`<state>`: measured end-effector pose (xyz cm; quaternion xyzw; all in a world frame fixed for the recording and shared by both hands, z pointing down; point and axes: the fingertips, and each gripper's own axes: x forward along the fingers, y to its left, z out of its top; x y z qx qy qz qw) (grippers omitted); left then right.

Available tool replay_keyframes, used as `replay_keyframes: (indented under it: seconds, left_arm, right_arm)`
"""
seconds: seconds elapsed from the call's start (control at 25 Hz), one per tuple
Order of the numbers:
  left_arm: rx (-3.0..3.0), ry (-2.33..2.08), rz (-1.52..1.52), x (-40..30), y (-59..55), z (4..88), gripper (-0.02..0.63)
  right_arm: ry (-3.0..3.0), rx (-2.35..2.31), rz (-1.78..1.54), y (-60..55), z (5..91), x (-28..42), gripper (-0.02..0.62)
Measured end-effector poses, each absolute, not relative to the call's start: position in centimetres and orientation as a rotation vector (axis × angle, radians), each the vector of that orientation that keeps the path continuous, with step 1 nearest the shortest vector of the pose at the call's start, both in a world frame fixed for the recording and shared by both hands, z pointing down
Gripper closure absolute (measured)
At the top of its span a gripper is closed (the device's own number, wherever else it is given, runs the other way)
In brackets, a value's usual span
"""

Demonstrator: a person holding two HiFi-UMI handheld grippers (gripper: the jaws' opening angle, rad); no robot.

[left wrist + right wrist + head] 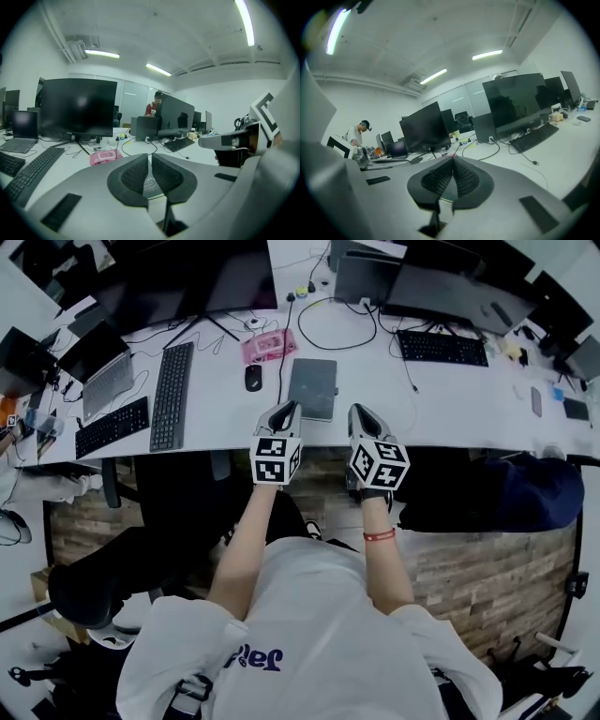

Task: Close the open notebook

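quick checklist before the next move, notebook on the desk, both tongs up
1. Notebook closed: ok, its grey cover lies flat on the desk.
2. Left tongs empty: ok, jaws nearly together, nothing between them.
3. Right tongs empty: ok, jaws together.
4. Tongs off the notebook: ok, both are held above the desk's near edge.
5. Mouse and pink pouch apart from the notebook: ok.
6. Pages lying straight inside: cannot tell.
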<state>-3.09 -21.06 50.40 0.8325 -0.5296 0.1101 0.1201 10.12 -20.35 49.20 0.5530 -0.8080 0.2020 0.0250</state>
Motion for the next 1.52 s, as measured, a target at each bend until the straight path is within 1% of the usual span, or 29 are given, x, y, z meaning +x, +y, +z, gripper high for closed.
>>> replay_keyframes:
  seconds: [0.24, 0.32, 0.64, 1.2, 1.4, 1.52]
  left_arm:
    - [2.405, -1.614, 0.230, -5.7, -18.8, 46.8, 0.569]
    - [2.403, -1.649, 0.214, -6.4, -17.8, 45.9, 0.581]
    - [2.394, -1.717, 0.092, -7.5, -15.5, 42.9, 0.588]
    - [2.445, -1.722, 0.058, -5.7, -14.4, 40.5, 0.587]
    - [2.492, -1.712, 0.047, -5.1, -15.0, 39.6, 0.588]
    - [2.533, -1.717, 0.062, -5.3, -16.3, 39.6, 0.586]
  right_arm:
    - [-2.553, 1.657, 0.523, -19.6, 46.6, 9.0, 0.597]
    - [-2.563, 1.650, 0.485, -19.1, 46.0, 8.8, 0.597]
    - [-2.589, 1.659, 0.382, -17.5, 43.8, 9.0, 0.597]
    - [-2.591, 1.637, 0.339, -15.9, 42.1, 9.5, 0.597]
    - [-2.598, 1.578, 0.221, -15.8, 41.5, 8.3, 0.598]
    - [-2.640, 1.596, 0.234, -17.2, 41.0, 8.0, 0.598]
